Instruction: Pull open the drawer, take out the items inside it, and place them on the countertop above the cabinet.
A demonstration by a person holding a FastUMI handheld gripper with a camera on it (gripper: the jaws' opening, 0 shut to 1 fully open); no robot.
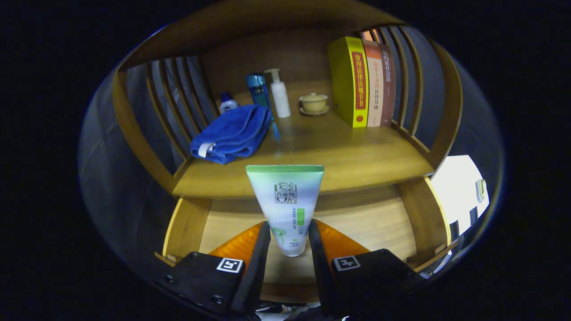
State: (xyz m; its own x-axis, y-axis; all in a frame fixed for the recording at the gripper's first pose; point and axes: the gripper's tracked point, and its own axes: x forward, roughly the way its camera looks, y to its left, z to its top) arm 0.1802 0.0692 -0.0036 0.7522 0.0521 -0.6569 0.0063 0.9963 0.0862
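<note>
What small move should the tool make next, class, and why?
Probably carry the tube forward and up to the bare countertop right of the blue towel. The tool grips the tube's lower end above the open drawer.

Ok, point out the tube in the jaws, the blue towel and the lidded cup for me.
tube (287, 203): gripper view, printed front, above the jaws.
blue towel (232, 132): gripper view, middle of the folded cloth.
lidded cup (313, 103): gripper view, the cup's side wall.
</note>
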